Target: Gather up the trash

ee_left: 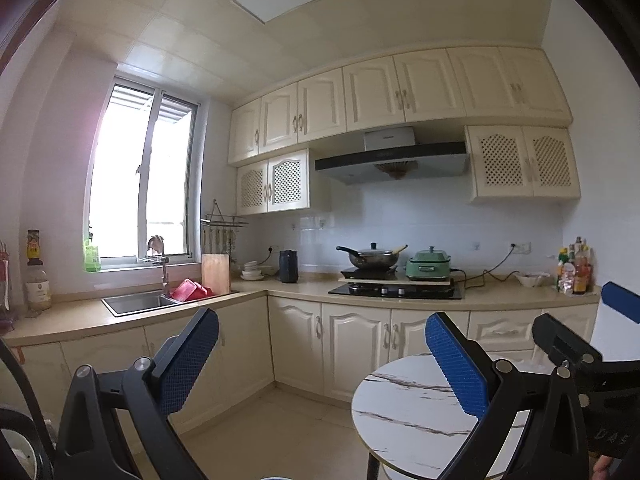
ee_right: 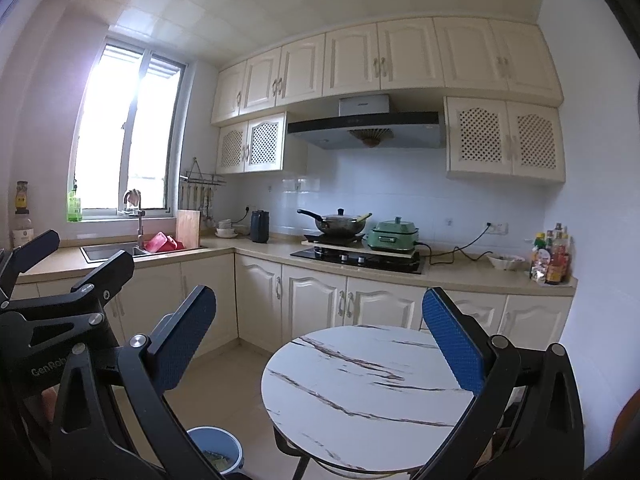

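Both grippers hang wide apart and empty, the left gripper [ee_left: 320, 360] and right gripper [ee_right: 320, 340] raised side by side above the floor, facing the kitchen cabinets [ee_right: 312, 300]. Below stands a round marble tabletop [ee_right: 360, 392], bare. Just beside its left leg on the floor sits a small blue bin [ee_right: 218, 446] with some trash [ee_right: 218, 460] inside.
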Motion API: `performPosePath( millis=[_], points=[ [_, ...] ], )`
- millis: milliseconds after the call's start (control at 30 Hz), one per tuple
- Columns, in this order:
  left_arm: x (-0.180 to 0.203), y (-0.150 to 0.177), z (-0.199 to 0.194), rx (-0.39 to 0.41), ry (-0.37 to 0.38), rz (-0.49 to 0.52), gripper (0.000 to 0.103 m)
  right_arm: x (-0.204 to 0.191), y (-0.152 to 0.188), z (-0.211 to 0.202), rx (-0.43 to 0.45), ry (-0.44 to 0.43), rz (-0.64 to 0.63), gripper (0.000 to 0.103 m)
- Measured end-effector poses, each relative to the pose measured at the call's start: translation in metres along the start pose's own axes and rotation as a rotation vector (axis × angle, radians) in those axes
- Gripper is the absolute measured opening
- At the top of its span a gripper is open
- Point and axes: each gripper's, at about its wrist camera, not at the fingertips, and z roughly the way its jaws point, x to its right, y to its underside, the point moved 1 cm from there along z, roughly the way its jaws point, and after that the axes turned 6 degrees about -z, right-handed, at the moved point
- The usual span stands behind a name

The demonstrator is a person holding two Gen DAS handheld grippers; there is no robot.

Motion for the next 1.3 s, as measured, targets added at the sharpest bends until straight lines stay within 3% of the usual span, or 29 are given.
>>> performPosePath(
  millis=[1300],
  points=[
    [-0.012,-0.021,0.010,-0.008,-0.012,0.017,0.103,-0.002,0.004,0.006,-0.009,0.004,0.001,0.103]
  ],
)
